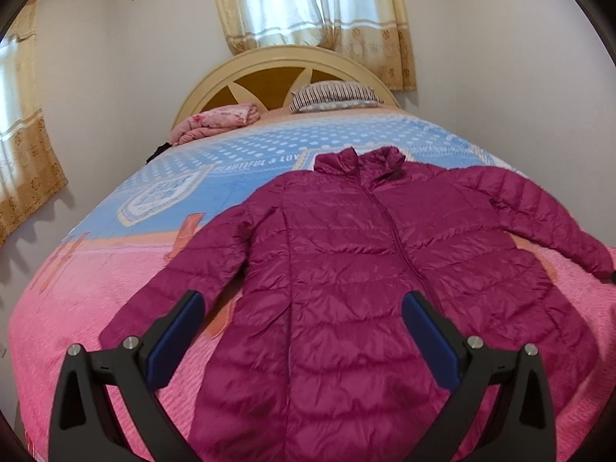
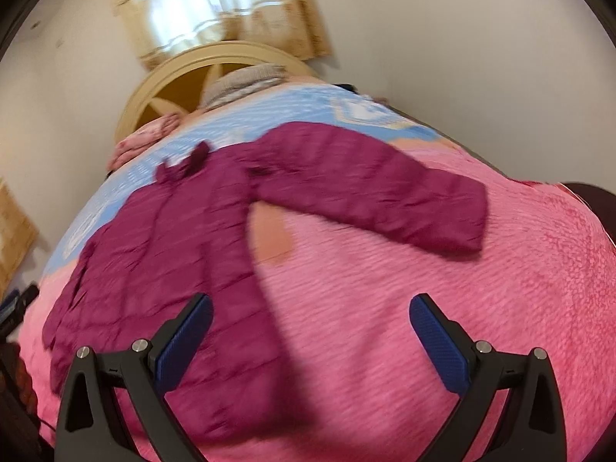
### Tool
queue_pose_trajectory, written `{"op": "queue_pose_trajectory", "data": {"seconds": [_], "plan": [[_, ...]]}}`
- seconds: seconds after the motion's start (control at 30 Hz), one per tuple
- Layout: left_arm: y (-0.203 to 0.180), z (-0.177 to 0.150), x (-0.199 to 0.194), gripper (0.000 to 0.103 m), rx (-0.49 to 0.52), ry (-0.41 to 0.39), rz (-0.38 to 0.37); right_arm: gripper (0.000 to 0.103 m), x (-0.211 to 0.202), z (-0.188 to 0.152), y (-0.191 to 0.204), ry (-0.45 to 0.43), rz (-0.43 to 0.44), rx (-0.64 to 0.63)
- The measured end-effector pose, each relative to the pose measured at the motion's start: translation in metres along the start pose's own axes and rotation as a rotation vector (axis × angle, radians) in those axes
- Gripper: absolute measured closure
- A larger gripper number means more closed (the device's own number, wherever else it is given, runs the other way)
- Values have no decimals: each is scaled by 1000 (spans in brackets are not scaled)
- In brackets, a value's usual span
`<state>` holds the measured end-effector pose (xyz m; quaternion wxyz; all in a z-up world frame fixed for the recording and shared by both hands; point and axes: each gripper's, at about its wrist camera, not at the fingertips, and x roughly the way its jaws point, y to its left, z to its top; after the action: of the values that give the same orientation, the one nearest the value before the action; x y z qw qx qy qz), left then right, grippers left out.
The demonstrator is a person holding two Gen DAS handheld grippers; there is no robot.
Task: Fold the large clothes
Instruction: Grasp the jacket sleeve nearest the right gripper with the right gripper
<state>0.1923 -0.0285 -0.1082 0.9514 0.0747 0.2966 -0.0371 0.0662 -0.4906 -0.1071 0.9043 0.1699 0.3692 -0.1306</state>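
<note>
A magenta quilted puffer jacket (image 1: 346, 261) lies flat and zipped on the bed, collar toward the headboard, both sleeves spread out. My left gripper (image 1: 302, 310) is open and empty, hovering above the jacket's lower left part. In the right wrist view the jacket (image 2: 184, 254) lies to the left, its right sleeve (image 2: 385, 192) stretched out across the pink blanket. My right gripper (image 2: 311, 313) is open and empty, above the jacket's right hem edge and the blanket. That view is motion-blurred.
The bed has a pink and blue blanket (image 1: 115, 288). A striped pillow (image 1: 331, 94) and a folded pink floral quilt (image 1: 215, 121) lie by the cream headboard (image 1: 269, 65). Curtained windows are behind and at left. Dark objects sit at the bed's left edge (image 2: 15, 304).
</note>
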Motion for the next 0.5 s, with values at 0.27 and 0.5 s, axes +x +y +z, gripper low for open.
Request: {"op": "queue_pose_trajectory", "data": {"seconds": [0.27,0.5], "plan": [[2,7,37,0,-2,44,13,13,32,46,-69,6,-99,133],[7,6,62,0,-20,81,17,36,71,62,-100,86,-107,208]]}}
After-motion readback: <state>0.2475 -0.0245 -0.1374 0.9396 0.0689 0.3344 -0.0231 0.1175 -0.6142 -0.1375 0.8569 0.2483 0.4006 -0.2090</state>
